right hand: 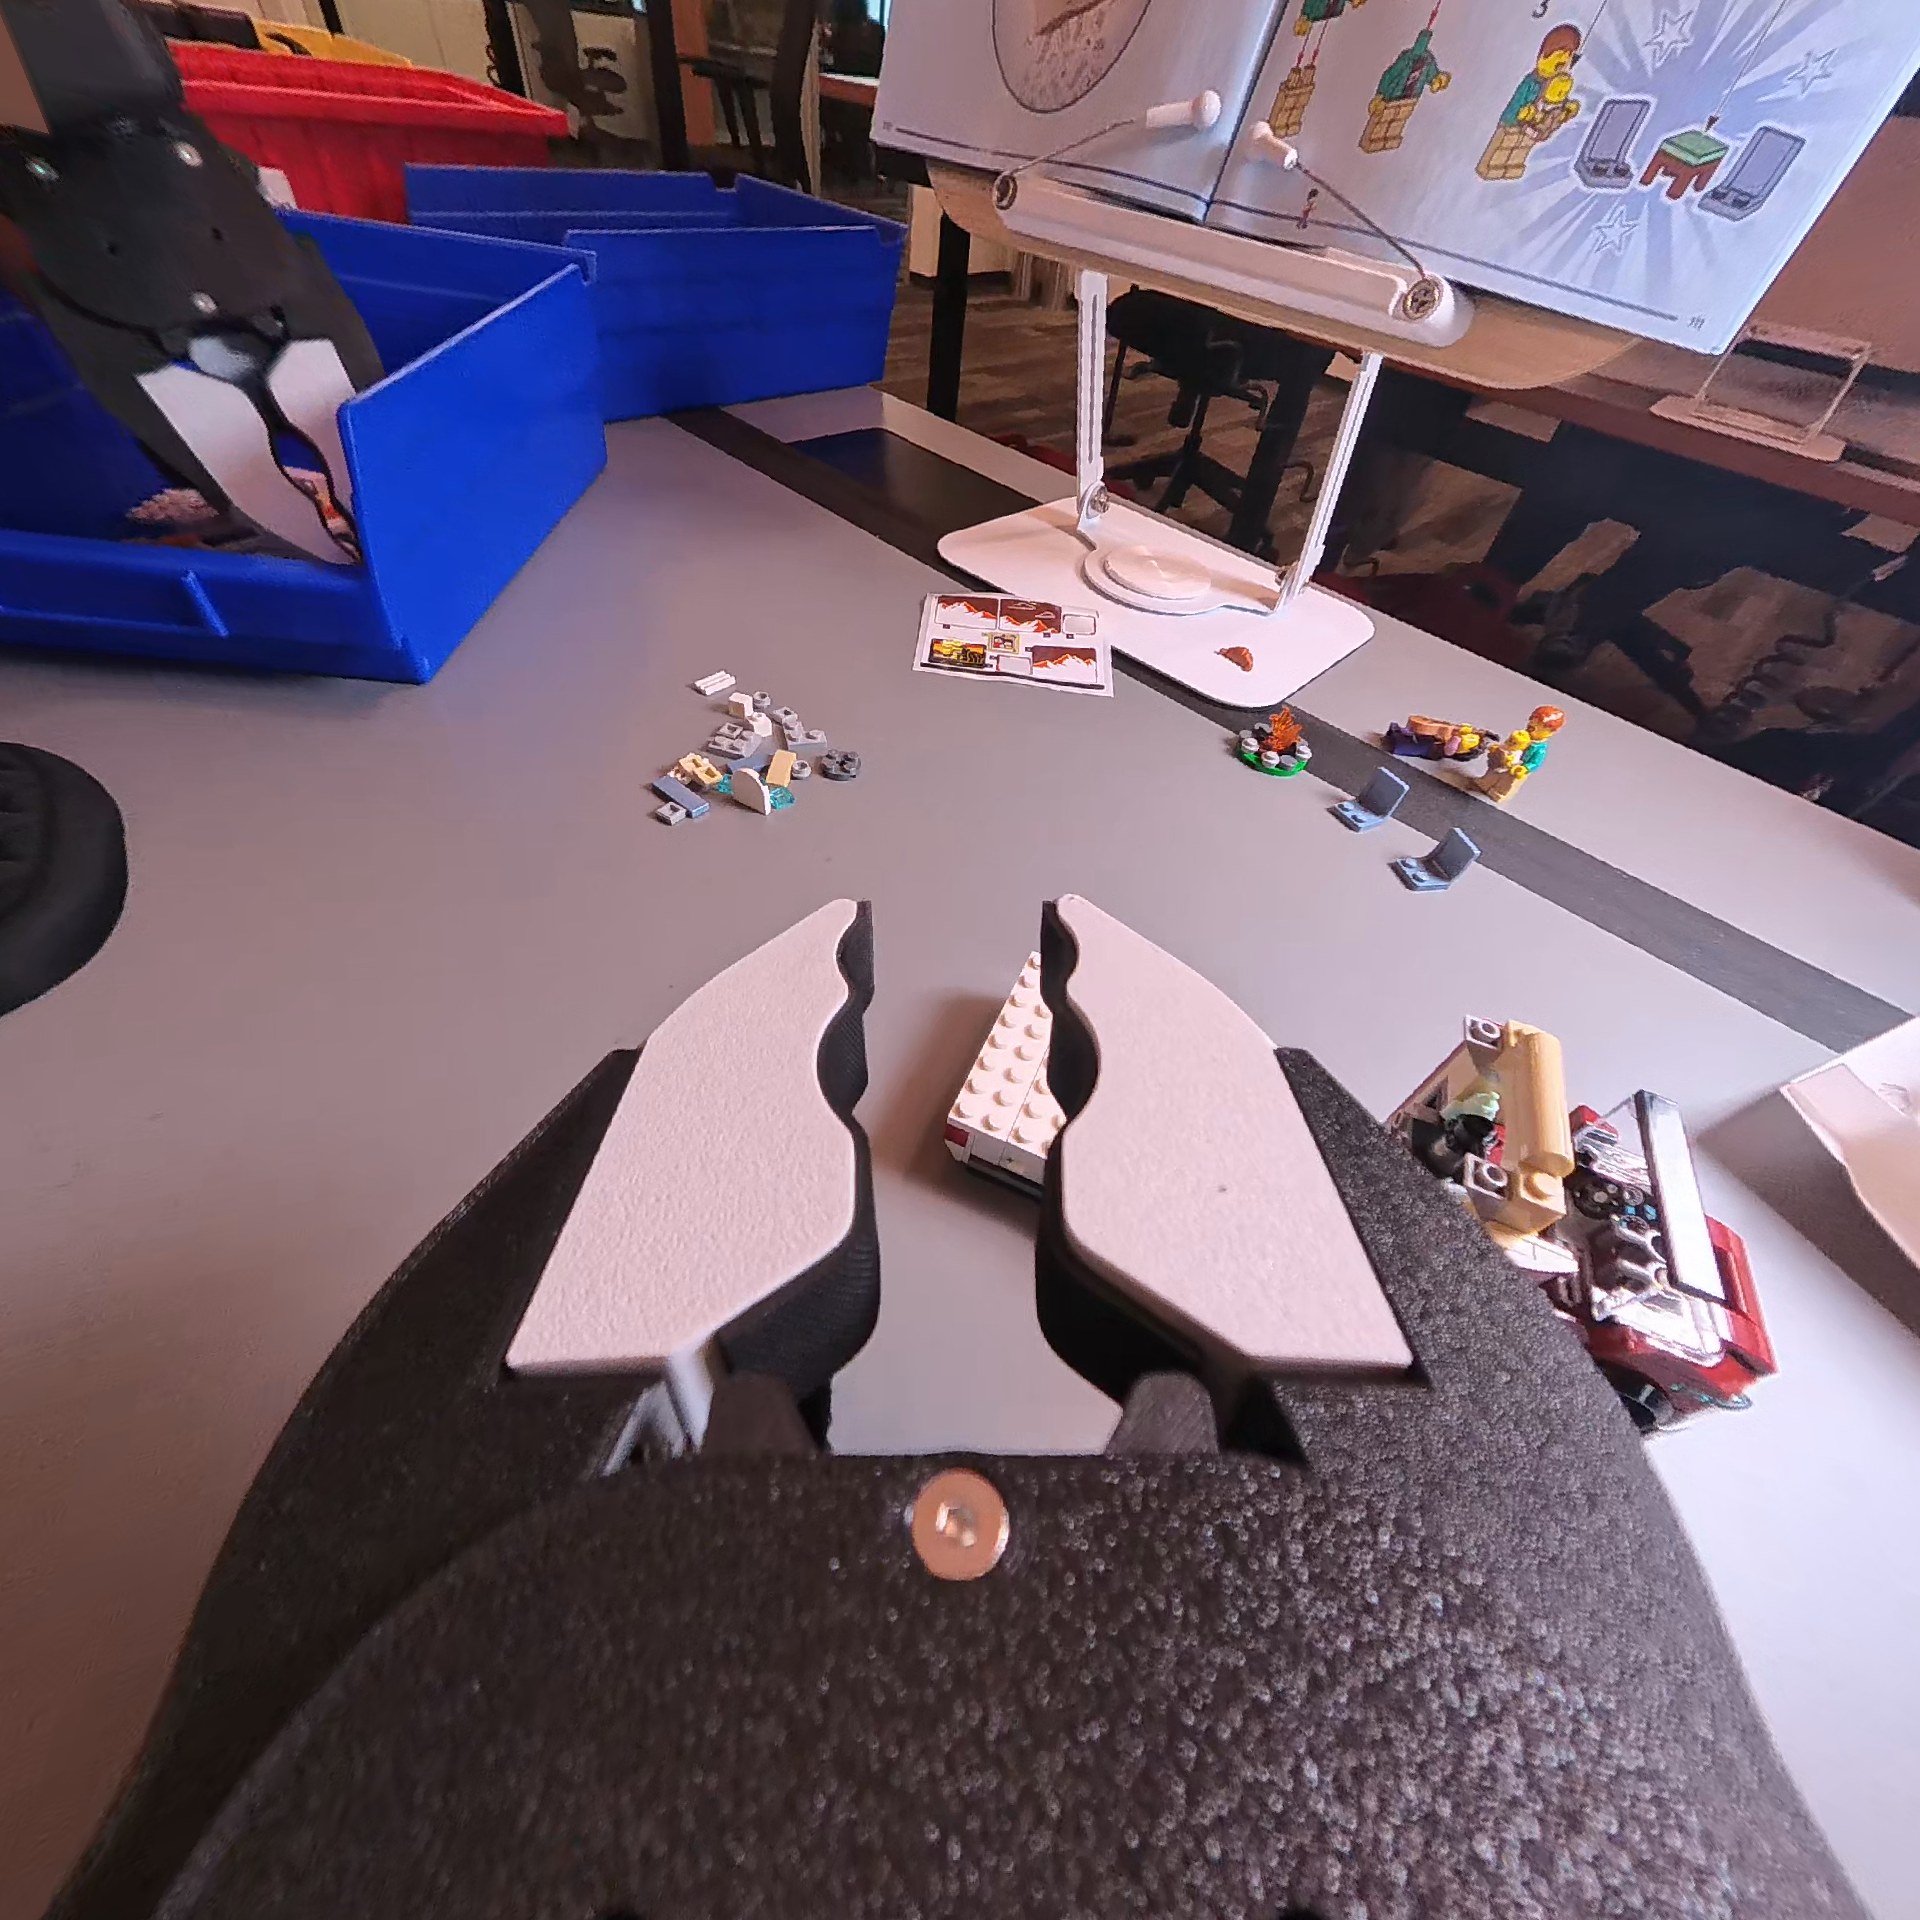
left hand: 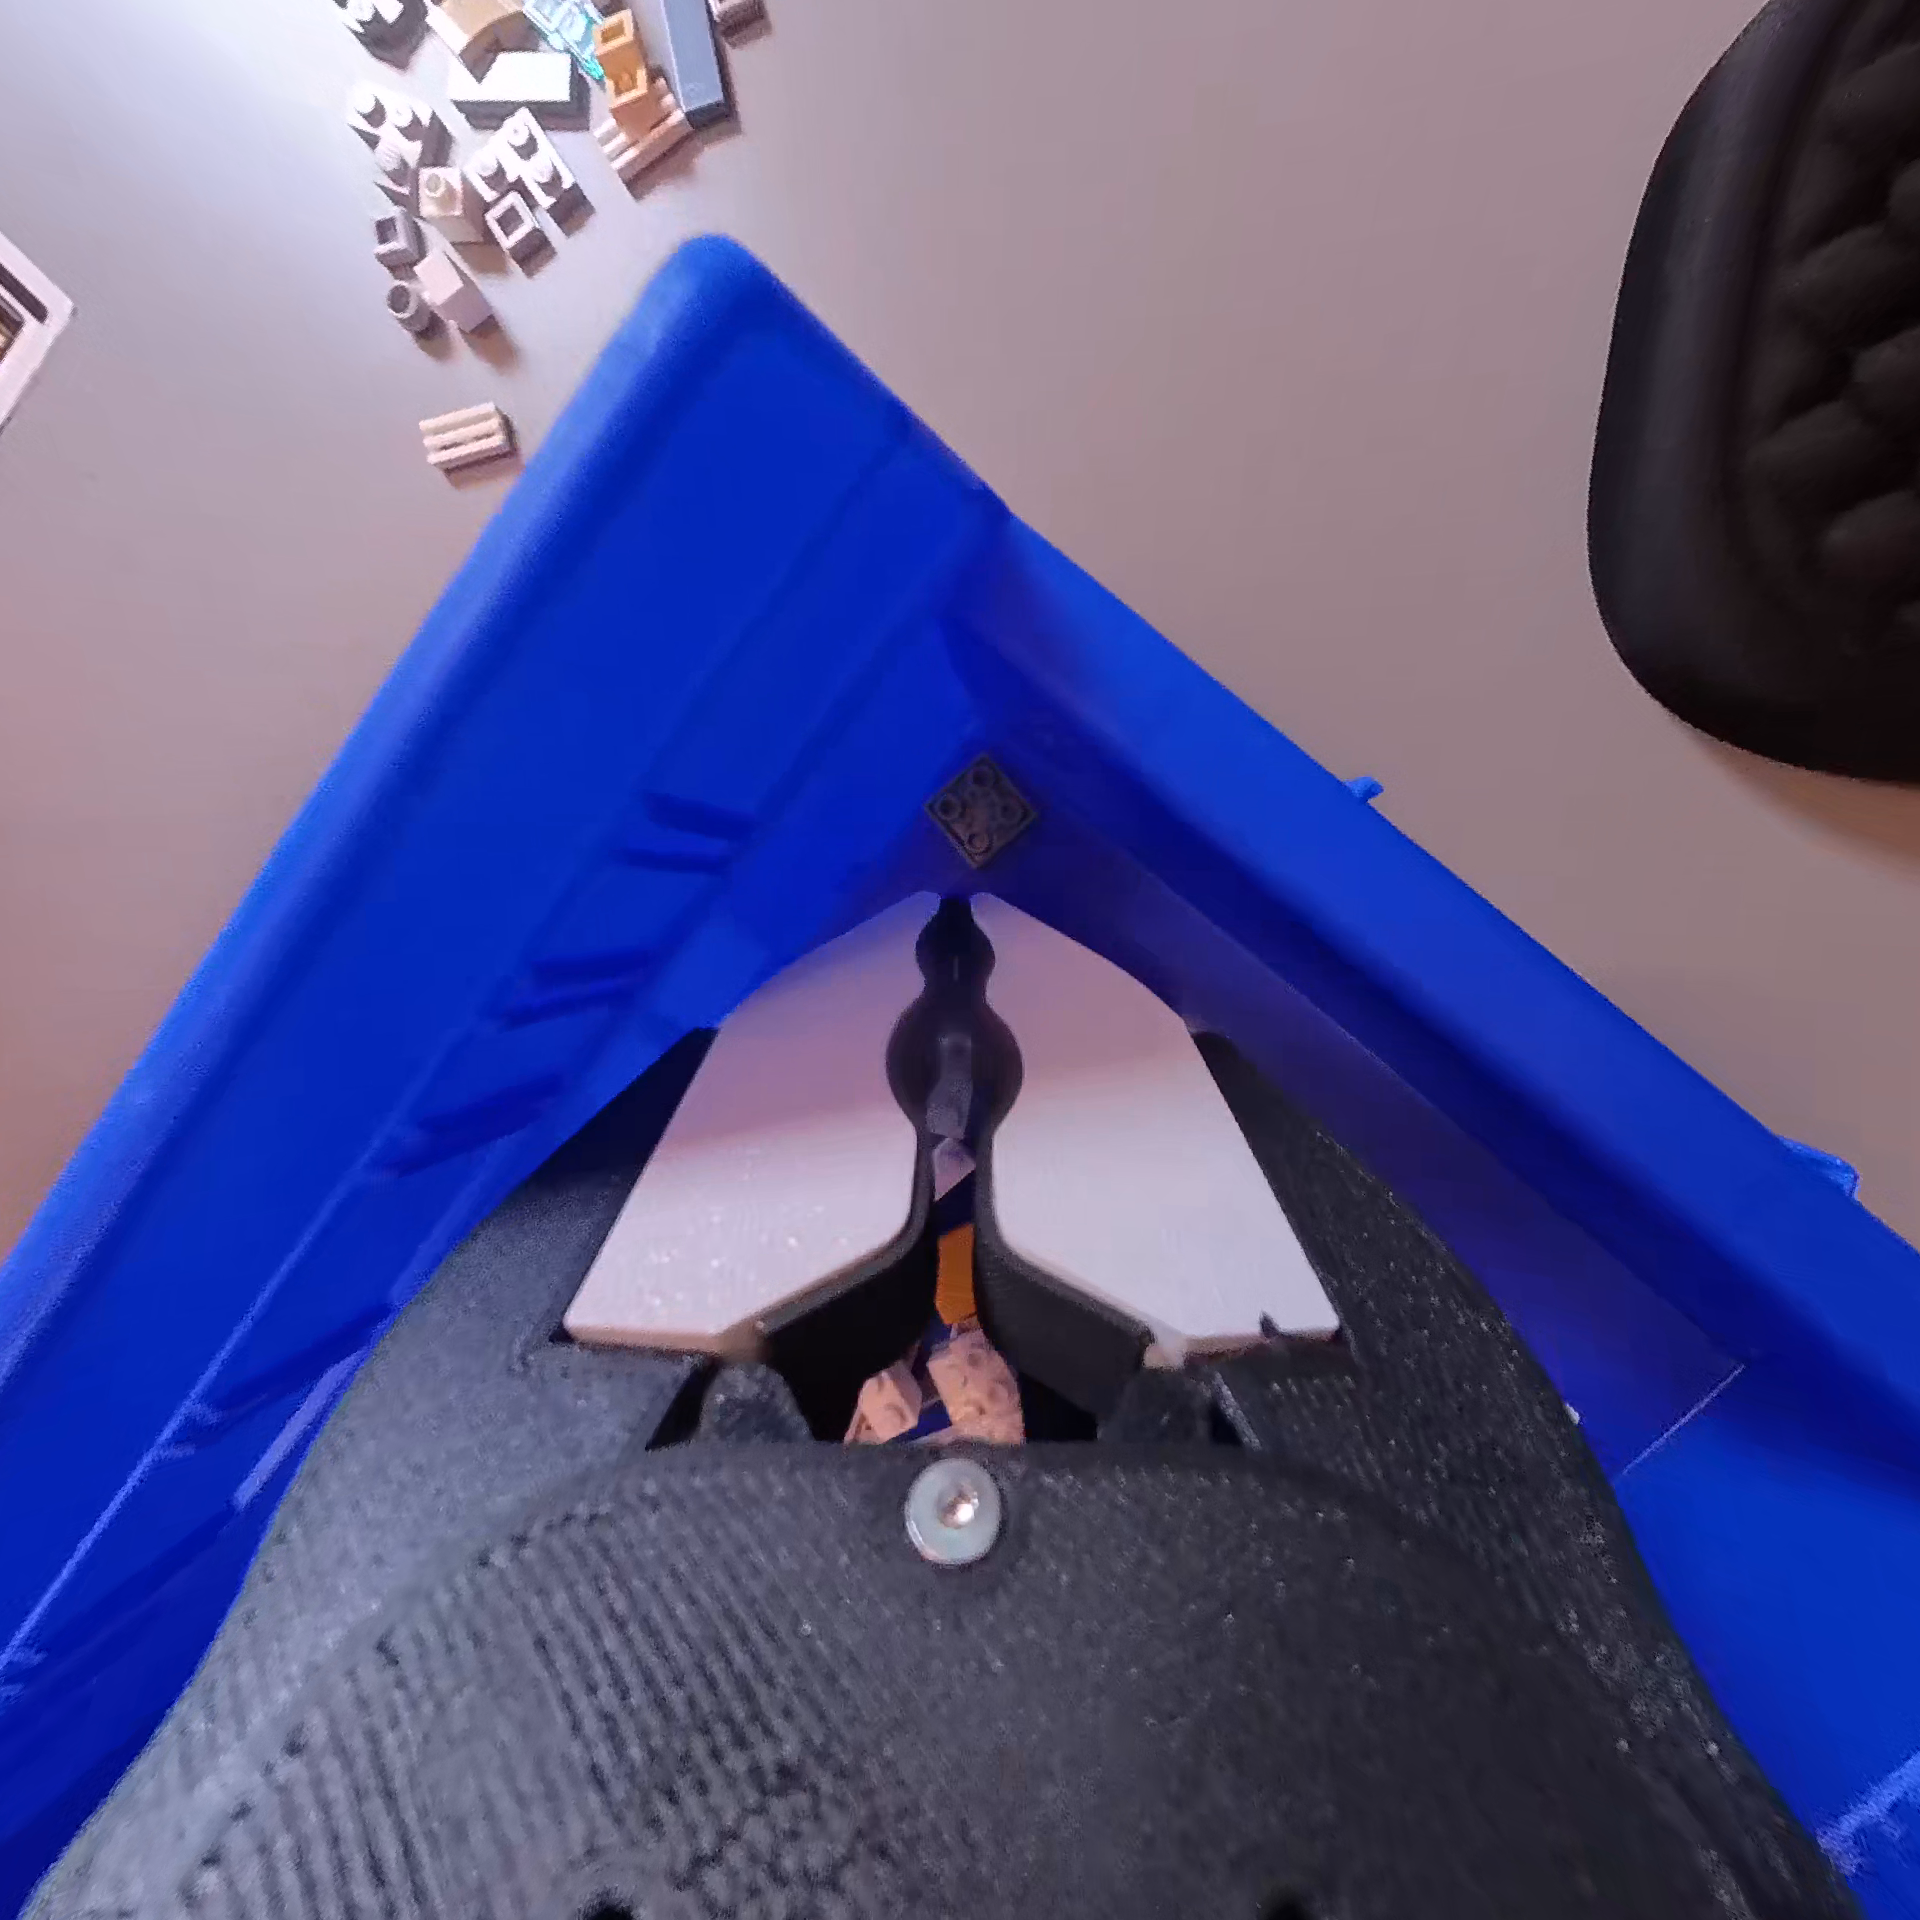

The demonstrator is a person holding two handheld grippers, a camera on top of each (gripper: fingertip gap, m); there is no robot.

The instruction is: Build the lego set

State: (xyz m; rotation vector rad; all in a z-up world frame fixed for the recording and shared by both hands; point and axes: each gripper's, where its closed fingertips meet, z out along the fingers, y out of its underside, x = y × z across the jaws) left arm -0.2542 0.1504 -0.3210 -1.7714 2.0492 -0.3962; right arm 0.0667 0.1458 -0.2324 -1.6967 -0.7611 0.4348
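My left gripper (left hand: pixel 953 914) points down into the corner of a blue bin (left hand: pixel 644 727), with its jaws closed on a small dark grey piece (left hand: pixel 943 1112). Orange and tan pieces (left hand: pixel 935 1387) lie in the bin beneath it. A small dark square plate (left hand: pixel 980 808) sits against the bin wall. The left gripper also shows in the right wrist view (right hand: pixel 312 520), inside the bin (right hand: pixel 478 447). My right gripper (right hand: pixel 956 914) is open and empty, low over the table. A white studded plate assembly (right hand: pixel 1003 1070) lies under it, beside the right finger (right hand: pixel 1174 1122).
A pile of loose pieces (right hand: pixel 748 753) lies mid-table, with a sticker sheet (right hand: pixel 1013 644) and a booklet on a white stand (right hand: pixel 1153 592) behind. A campfire (right hand: pixel 1273 743), minifigure (right hand: pixel 1517 748), two grey seats (right hand: pixel 1377 800) and a red vehicle (right hand: pixel 1621 1226) are at right. A black pad (right hand: pixel 52 873) lies left. Some 35 centimetres of space lies between my two pairs of fingers. The right tips stand about 25 centimetres off the campfire (right hand: pixel 1273 743).
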